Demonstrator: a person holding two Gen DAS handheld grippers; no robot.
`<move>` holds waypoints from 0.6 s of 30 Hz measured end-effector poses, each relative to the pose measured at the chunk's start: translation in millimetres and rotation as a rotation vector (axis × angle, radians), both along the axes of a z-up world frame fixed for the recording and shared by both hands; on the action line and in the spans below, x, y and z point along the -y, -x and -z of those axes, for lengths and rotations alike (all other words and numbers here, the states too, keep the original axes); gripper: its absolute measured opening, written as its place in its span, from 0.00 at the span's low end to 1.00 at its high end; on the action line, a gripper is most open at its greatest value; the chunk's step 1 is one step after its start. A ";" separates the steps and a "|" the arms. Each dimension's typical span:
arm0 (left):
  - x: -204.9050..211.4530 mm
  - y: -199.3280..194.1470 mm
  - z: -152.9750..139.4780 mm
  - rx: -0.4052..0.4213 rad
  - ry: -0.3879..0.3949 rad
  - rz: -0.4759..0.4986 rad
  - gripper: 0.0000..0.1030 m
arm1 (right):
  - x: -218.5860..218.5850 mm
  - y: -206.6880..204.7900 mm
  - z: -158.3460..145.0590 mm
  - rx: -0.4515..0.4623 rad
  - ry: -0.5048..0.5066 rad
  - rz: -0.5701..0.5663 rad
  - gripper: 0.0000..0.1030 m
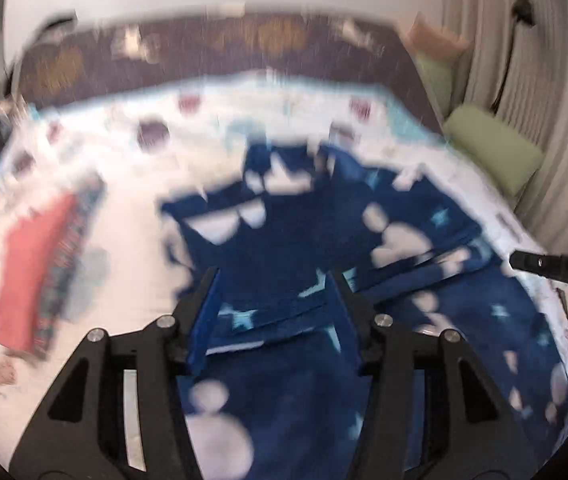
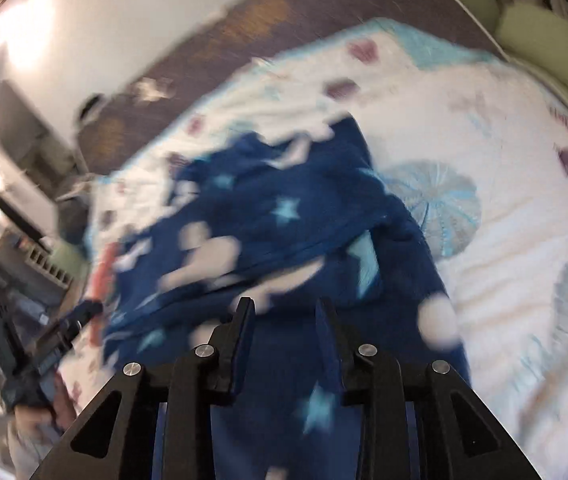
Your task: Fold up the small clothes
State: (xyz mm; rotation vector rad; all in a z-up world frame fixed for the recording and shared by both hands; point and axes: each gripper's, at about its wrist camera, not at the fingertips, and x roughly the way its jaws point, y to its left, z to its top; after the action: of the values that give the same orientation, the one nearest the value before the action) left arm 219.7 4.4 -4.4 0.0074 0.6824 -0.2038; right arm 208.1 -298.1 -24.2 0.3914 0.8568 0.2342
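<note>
On the white patterned bedspread (image 1: 132,216) lies the dark blue garment (image 1: 323,232) with pale stars and blotches, rumpled and partly doubled over, and I take it as my landmark. Above its near edge my left gripper (image 1: 272,284) stands about half open, its fingers clear of the cloth and gripping nothing. My right gripper (image 2: 284,308) hangs over the same garment with a narrower gap, also empty as far as the blur lets me judge. Left of the garment lies a folded red piece (image 1: 28,268). Beyond it, green cushions (image 1: 495,152) sit against the curtain.
</note>
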 end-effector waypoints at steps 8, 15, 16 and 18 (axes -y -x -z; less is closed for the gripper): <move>-34.9 112.4 28.6 -0.041 0.036 -0.045 0.70 | 33.3 140.0 1.2 0.064 0.027 0.043 0.47; -34.2 184.5 63.8 -0.143 0.059 -0.074 0.70 | 51.8 205.0 18.8 0.052 0.071 0.098 0.47; -26.9 194.5 61.2 -0.134 0.070 -0.049 0.70 | 49.8 212.5 17.1 0.062 0.065 0.093 0.47; -9.4 211.9 53.7 -0.113 0.087 0.038 0.70 | 37.9 224.7 15.2 0.086 0.044 0.041 0.47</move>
State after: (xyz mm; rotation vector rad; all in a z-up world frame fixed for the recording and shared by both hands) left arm 7.8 13.8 -58.1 -0.0752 0.7860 -0.2723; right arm -16.6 -336.0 -39.3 0.3554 0.7670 0.1923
